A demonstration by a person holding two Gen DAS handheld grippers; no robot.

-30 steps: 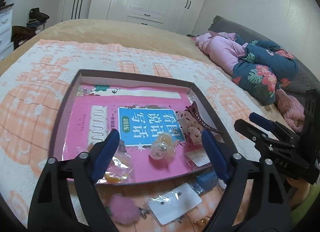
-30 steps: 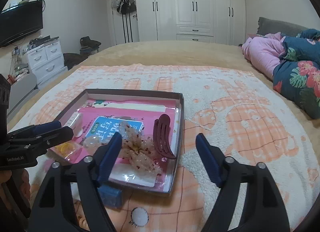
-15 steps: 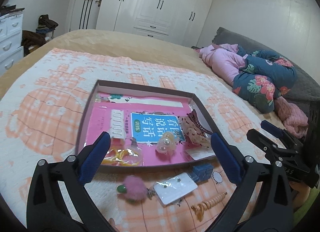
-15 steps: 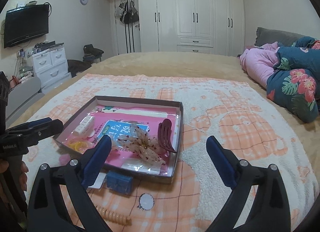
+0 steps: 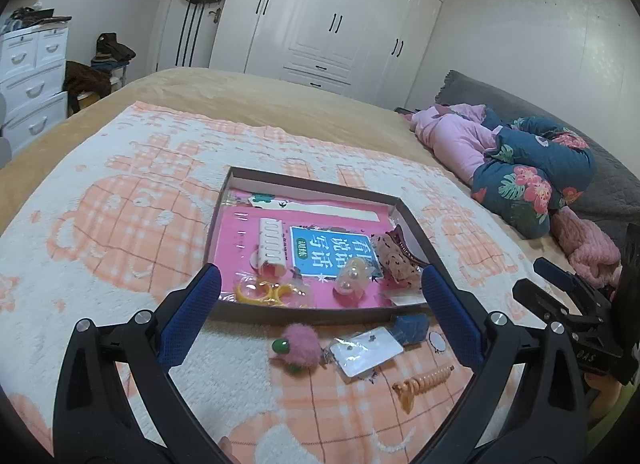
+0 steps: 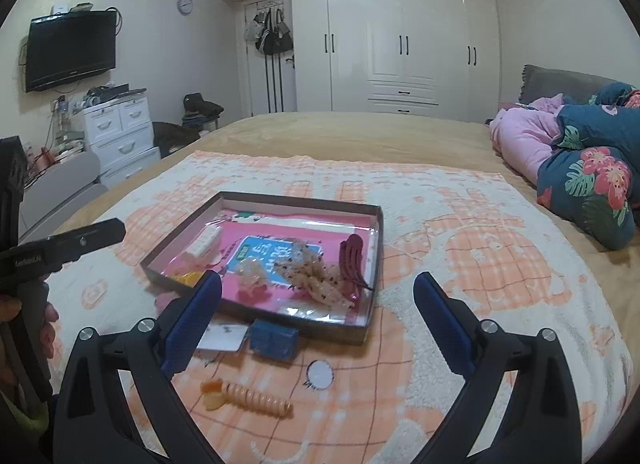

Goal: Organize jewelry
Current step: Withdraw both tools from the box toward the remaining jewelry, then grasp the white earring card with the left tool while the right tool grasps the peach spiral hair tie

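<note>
A shallow brown box (image 5: 320, 313) with a pink liner lies on the bed blanket. It holds a white comb clip (image 5: 272, 244), yellow rings in a bag (image 5: 260, 292), a dotted bow (image 5: 394, 260) and a dark red claw clip (image 6: 352, 260). In front of the box lie a pink pompom (image 5: 298, 348), a white earring card (image 5: 366, 348), a small blue box (image 6: 274, 338) and an orange spiral hair tie (image 6: 248, 398). My left gripper (image 5: 319, 280) hovers open and empty above these loose pieces. My right gripper (image 6: 318, 284) is likewise open and empty, just right of the left one.
An orange-and-white blanket (image 6: 480, 264) covers the bed. Folded pink and floral bedding (image 5: 520, 168) is piled at the right. A small white round disc (image 6: 320, 374) lies near the hair tie. A hand (image 6: 24, 328) holds the left gripper's handle. White wardrobes stand at the back.
Both grippers have drawn back from the box and risen a little, and their jaws have spread wider. The loose pieces in front of the box have come into view.
</note>
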